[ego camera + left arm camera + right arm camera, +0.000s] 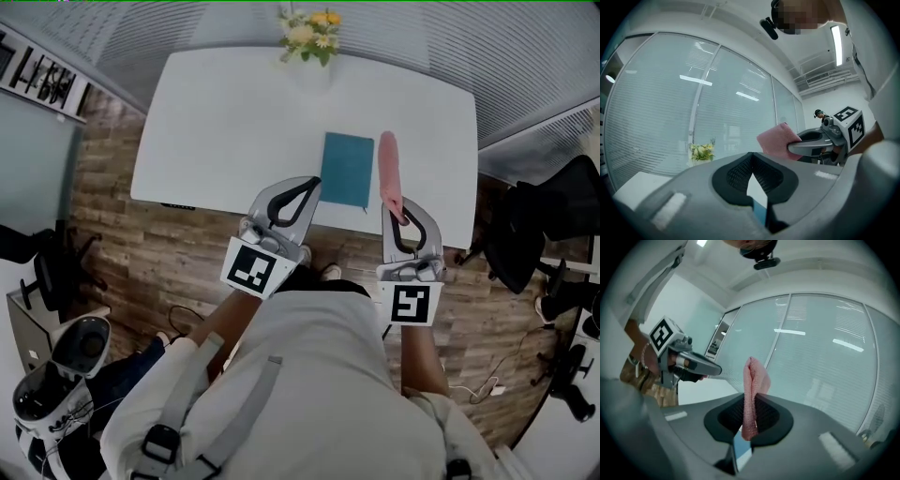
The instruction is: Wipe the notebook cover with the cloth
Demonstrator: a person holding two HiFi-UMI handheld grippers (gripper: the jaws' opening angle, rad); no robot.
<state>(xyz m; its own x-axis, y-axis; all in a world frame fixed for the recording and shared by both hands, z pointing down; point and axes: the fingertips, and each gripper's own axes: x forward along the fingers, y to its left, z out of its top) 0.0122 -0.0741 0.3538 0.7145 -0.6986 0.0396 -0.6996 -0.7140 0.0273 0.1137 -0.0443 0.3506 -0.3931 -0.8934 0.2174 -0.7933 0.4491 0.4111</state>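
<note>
Two grippers over the near table (225, 122) edge: right gripper (398, 214) jaws clamped on the pink cloth (388, 169), left gripper (310, 187) jaws pinched together on nothing. Teal notebook (346, 169) flat just ahead between them, long axis pointing away, immediately left of the cloth.

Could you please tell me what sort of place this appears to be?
Probably an office or meeting room: a white table on wood-look flooring, black office chairs beside it, and glass walls with blinds.
</note>
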